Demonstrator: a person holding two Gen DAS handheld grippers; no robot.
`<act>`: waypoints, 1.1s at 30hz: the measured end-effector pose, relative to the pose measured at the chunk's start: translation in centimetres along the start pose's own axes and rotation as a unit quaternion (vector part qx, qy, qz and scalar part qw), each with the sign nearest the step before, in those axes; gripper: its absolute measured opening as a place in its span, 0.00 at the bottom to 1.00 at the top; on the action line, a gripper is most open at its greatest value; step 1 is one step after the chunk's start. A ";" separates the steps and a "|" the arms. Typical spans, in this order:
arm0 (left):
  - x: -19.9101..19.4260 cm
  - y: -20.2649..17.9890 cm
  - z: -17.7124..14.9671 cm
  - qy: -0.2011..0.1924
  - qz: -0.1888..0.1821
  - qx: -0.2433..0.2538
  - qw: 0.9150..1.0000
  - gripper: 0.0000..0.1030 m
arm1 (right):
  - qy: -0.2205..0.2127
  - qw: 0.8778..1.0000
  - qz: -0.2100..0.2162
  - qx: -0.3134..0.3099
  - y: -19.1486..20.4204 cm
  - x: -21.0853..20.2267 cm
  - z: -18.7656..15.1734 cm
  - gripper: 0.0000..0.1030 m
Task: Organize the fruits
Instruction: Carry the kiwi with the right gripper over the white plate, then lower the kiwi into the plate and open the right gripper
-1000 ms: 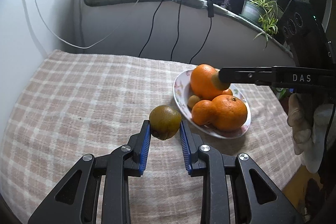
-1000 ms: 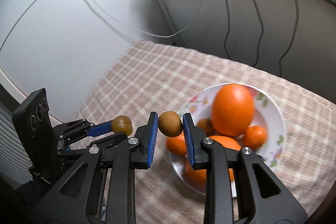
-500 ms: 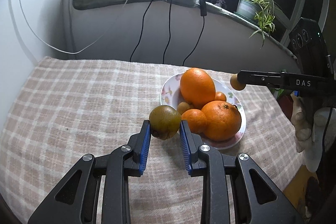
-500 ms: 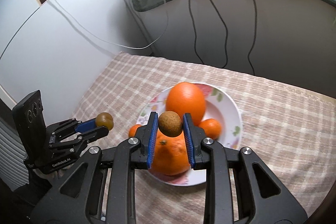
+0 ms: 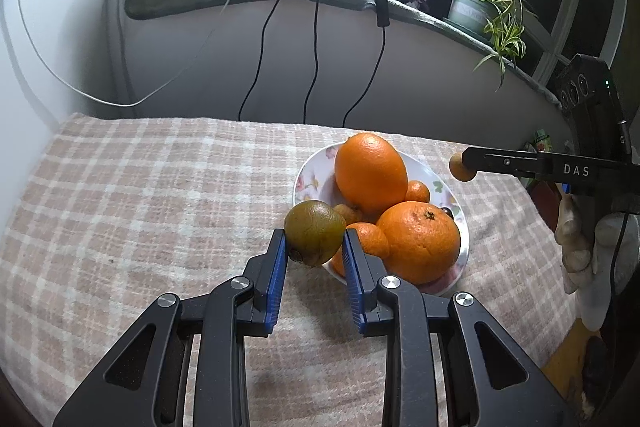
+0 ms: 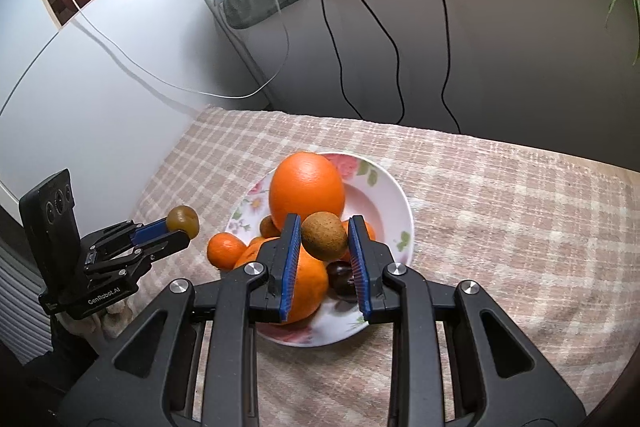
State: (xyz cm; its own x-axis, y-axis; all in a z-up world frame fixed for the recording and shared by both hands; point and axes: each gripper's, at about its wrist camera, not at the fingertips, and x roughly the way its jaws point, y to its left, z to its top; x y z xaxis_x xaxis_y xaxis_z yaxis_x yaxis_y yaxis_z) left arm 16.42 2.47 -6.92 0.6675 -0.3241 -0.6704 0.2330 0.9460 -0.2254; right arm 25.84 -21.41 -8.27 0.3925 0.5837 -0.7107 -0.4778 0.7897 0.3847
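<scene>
Gripping a greenish-brown fruit (image 5: 315, 233) between its blue pads, the left gripper (image 5: 314, 247) holds it up off the checked cloth (image 5: 140, 207), jaws narrow and pressed on both sides of the fruit. Just ahead and to the right of its tips stands the flowered plate (image 5: 316, 167). On the plate a large orange (image 5: 370, 171) stands tallest at the far side, a second big orange (image 5: 418, 241) lies nearest the right finger, and small tangerines (image 5: 417, 191) and a small brown fruit sit tucked between them.

The right gripper (image 6: 325, 241) is clamped on a brown kiwi (image 6: 324, 235), jaws narrow, pads touching it on both sides. It holds the kiwi above the near part of the plate (image 6: 394, 199), with the large orange (image 6: 307, 189) straight ahead of the tips and a dark round fruit (image 6: 340, 277) below, by the right finger. A tangerine (image 6: 225, 249) lies at the plate's left edge.

Seen from the right wrist, the left gripper (image 6: 182, 227) is off to the left with its fruit (image 6: 183, 221) beside the plate, not over it. Seen from the left wrist, the right gripper (image 5: 466, 167) reaches in from the right, the kiwi (image 5: 460, 167) at its tip just past the plate's far right rim. A gloved hand (image 5: 576, 247) holds its handle.
</scene>
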 end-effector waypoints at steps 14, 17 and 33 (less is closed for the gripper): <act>1.4 -0.5 0.9 0.006 -0.004 0.002 1.000 0.25 | 0.008 1.000 -0.005 0.013 -1.6 0.9 -0.5 0.25; 1.7 -0.7 1.1 0.007 -0.004 0.004 1.000 0.25 | 0.010 1.000 -0.007 0.012 -1.6 1.0 -0.5 0.25; 2.2 -1.7 1.8 0.004 -0.012 0.012 1.000 0.29 | 0.010 1.000 -0.006 -0.001 -1.1 1.4 -0.5 0.38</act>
State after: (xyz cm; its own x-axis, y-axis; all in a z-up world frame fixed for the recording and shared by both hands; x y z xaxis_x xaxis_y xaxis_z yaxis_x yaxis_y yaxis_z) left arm 18.74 0.17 -6.70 0.6562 -0.3470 -0.6700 0.2660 0.9374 -0.2249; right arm 26.55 -21.57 -9.97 0.3828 0.5709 -0.7263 -0.4748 0.7960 0.3754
